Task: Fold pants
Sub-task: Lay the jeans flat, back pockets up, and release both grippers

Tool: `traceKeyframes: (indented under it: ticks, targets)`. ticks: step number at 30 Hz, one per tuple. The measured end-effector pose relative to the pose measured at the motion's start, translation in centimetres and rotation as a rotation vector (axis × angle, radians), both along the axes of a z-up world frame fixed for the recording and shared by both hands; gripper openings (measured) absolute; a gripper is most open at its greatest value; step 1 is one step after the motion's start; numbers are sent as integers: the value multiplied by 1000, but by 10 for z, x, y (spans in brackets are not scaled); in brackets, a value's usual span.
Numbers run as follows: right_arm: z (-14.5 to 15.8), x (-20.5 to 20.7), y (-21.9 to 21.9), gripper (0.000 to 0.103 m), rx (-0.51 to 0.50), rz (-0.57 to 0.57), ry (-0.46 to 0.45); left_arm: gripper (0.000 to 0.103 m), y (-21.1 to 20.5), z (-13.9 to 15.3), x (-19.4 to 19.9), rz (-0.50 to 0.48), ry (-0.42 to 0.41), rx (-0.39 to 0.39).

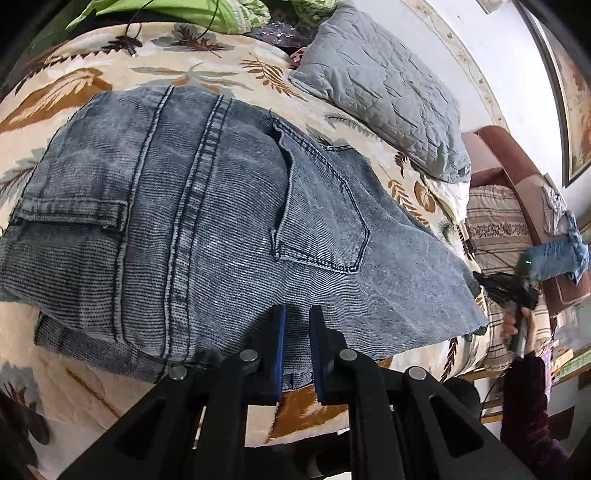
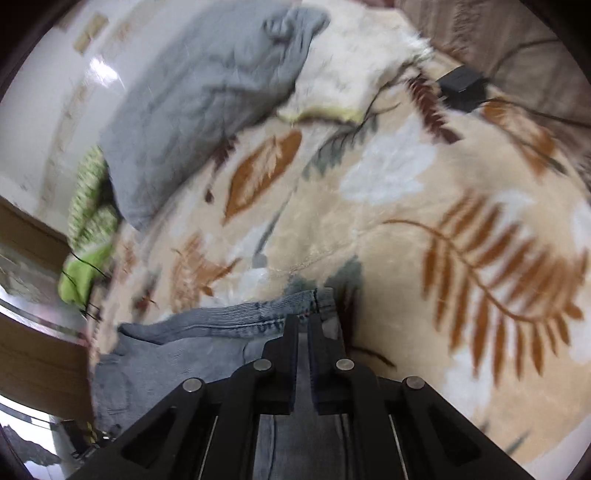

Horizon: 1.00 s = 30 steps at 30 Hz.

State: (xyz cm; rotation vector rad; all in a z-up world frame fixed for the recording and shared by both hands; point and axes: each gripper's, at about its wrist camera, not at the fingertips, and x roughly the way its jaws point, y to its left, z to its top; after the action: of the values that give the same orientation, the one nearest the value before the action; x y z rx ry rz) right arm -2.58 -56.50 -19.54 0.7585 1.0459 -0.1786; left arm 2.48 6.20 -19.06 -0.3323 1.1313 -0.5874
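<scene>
Grey-blue jeans (image 1: 207,206) lie folded on the leaf-patterned blanket (image 1: 74,85), back pocket (image 1: 325,214) facing up. My left gripper (image 1: 297,317) sits at the jeans' near edge, its blue pads nearly together with denim between them. In the right wrist view, which is blurred, my right gripper (image 2: 303,325) is shut on a strip of the jeans (image 2: 221,321) just behind a stitched hem. The cloth runs back under the fingers (image 2: 290,343).
A grey quilted pillow (image 1: 380,85) lies beyond the jeans, with green bedding (image 1: 207,14) at the far side. A brown sofa with a striped cover (image 1: 495,221) stands right of the bed. A person's hand and dark sleeve (image 1: 524,373) show at the right edge. A black box with a cable (image 2: 461,86) rests on the blanket.
</scene>
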Motion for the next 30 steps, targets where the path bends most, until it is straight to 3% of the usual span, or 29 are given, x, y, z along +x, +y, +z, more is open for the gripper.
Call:
traceKeyframes:
  ticks: [7, 14, 18, 19, 21, 22, 23, 28, 30]
  targets:
    - [-16, 12, 11, 6, -35, 45, 65, 12, -3, 1, 0, -15, -13, 26]
    - [-17, -5, 5, 7, 10, 35, 10, 12, -13, 3, 1, -37, -26, 85]
    - [-5, -11, -2, 9, -34, -15, -34, 12, -17, 4, 1, -43, -33, 112]
    - [-2, -13, -5, 17, -37, -26, -48, 12, -17, 4, 1, -42, -32, 113]
    - [-4, -13, -11, 43, 3, -50, -66, 12, -18, 4, 2, -41, -31, 115]
    - [-6, -14, -13, 72, 36, -51, -80, 12, -18, 3, 2, -41, -32, 117]
    - [-8, -14, -15, 80, 62, -42, -98, 12, -18, 3, 2, -42, -32, 118]
    - [-12, -8, -9, 80, 92, -4, -134, 12, -24, 4, 4, -39, -26, 138]
    - [-20, 5, -2, 79, 76, 5, -90, 12, -28, 5, 6, -41, -26, 153]
